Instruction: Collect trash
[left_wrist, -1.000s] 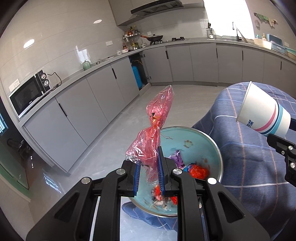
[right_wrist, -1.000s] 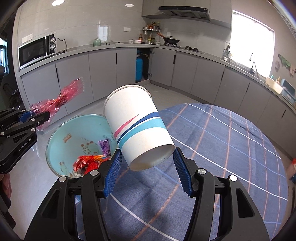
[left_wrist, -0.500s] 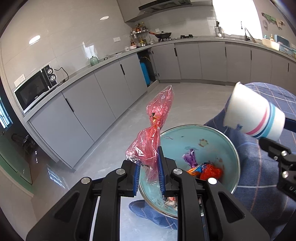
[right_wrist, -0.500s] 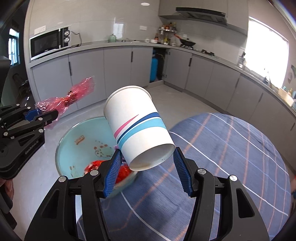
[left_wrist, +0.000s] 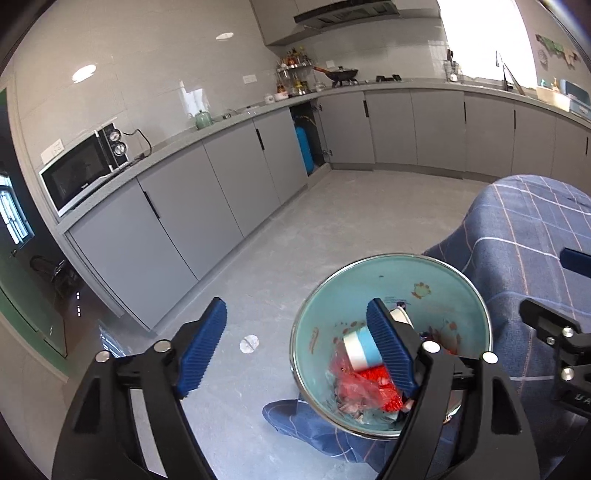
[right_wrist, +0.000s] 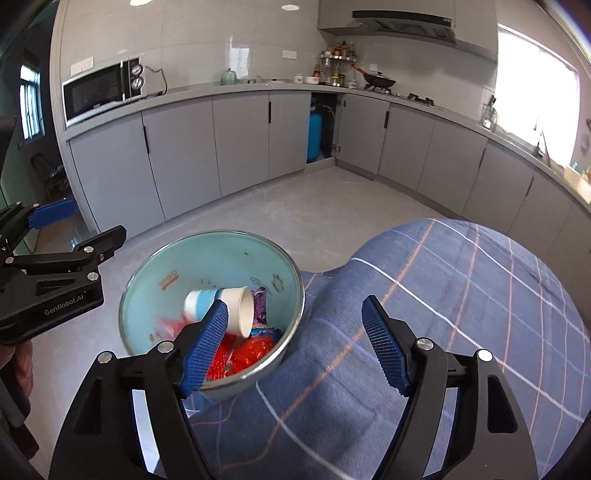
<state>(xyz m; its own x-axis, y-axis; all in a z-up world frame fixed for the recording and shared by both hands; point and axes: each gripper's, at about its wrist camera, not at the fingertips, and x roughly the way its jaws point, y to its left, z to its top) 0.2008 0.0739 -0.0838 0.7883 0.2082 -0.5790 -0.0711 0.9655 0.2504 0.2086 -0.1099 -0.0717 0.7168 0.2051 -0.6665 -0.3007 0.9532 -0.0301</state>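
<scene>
A teal bowl (left_wrist: 332, 306) (right_wrist: 207, 258) with a metal rim sits at the edge of the blue plaid tablecloth. Inside it lie a white paper cup (left_wrist: 356, 350) (right_wrist: 221, 306) with blue stripes, on its side, a crumpled red plastic bag (left_wrist: 343, 373) (right_wrist: 168, 325) and other red wrappers (right_wrist: 251, 350). My left gripper (left_wrist: 295, 343) (right_wrist: 77, 227) hangs above the bowl's left side, jaws opening, nothing between them. My right gripper (right_wrist: 295, 343) (left_wrist: 561, 288) is over the bowl's right rim, its jaws also opening and holding nothing.
The plaid-covered table (right_wrist: 461, 314) fills the right side. Grey floor lies beyond the bowl, with a small white scrap (left_wrist: 249, 343) on it. Grey cabinets run along the far walls, with a microwave (right_wrist: 99, 90) on the counter and a blue cylinder (right_wrist: 314, 136) in an open cabinet.
Both grippers opened. The red plastic bag left the left gripper and the paper cup left the right gripper; both now lie in the bowl.
</scene>
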